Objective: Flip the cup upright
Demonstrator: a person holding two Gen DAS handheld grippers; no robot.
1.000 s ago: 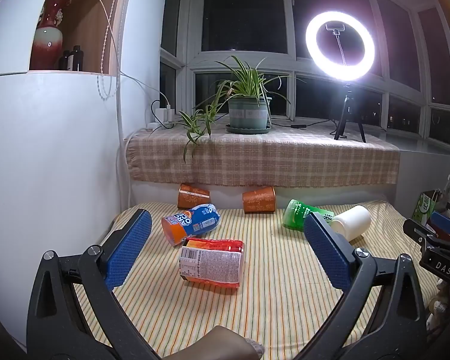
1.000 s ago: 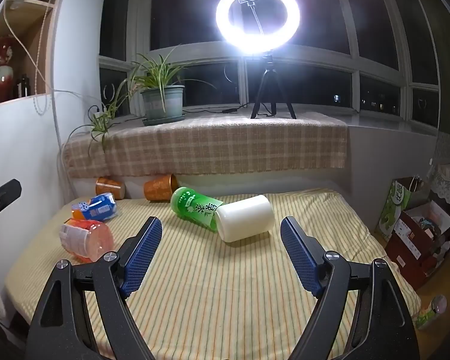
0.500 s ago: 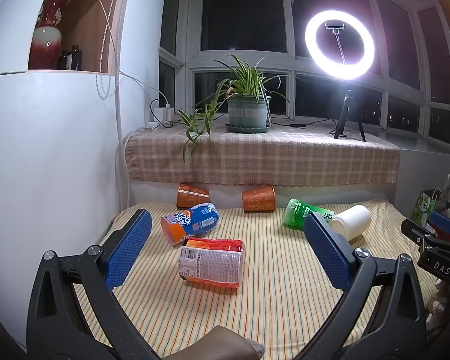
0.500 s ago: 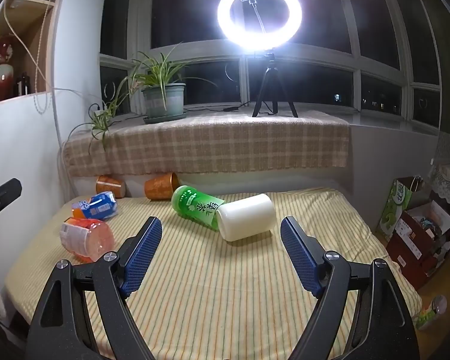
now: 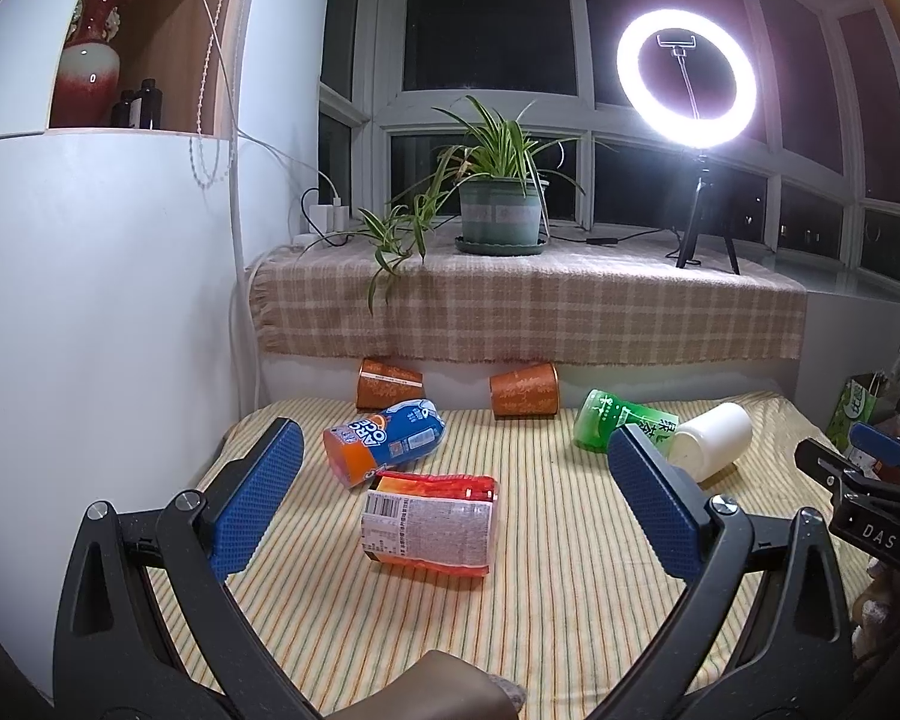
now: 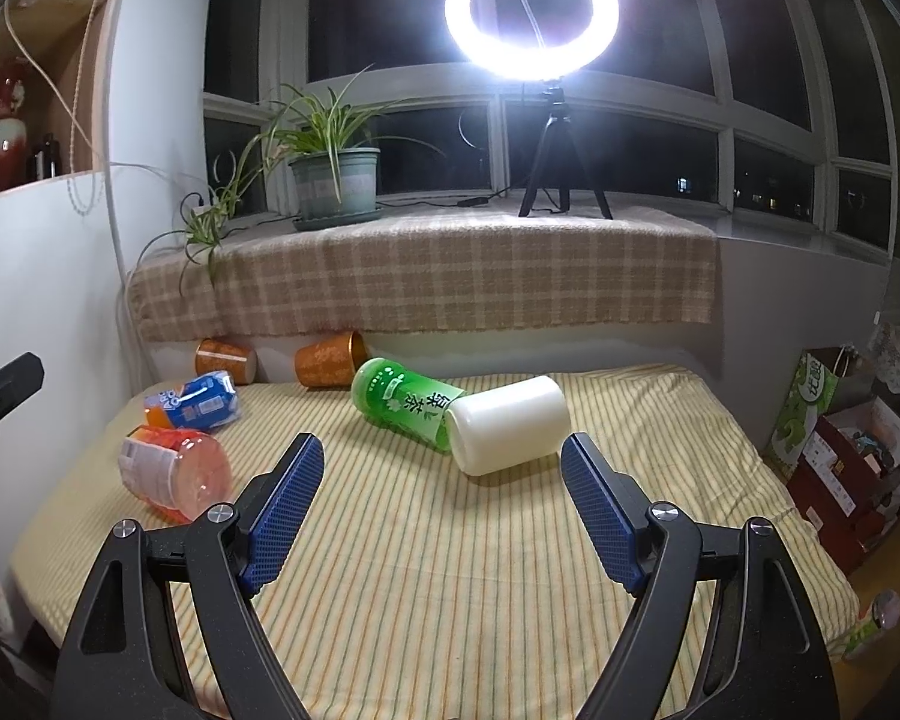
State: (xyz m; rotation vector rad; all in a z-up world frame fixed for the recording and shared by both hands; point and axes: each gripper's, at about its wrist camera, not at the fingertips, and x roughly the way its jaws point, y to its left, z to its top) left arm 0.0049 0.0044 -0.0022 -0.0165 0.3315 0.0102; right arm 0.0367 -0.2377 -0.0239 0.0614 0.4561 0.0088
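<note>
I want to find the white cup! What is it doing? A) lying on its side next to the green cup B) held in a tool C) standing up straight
A: the white cup lies on its side against the green cup on the striped cloth.

Striped yellow-and-cream table cloth [image 6: 450, 570], thin orange lines between the bands. Plaid beige-and-cream sill cloth [image 6: 450, 276]. 2 copper-orange paper cups with pale speckled print [image 5: 387, 383] [image 5: 523, 390]. Blue-and-orange printed cup [image 5: 384, 439], white lettering. Red-orange cup with white printed label [image 5: 429, 525]. Bright green cup with white characters [image 6: 408, 402]. Plain white cup [image 6: 507, 432]. Blue textured gripper pads [image 6: 282, 513] on black frames. Grey-green plant pot [image 5: 499, 215], striped green leaves. Red-and-white glazed vase [image 5: 90, 57].
</note>
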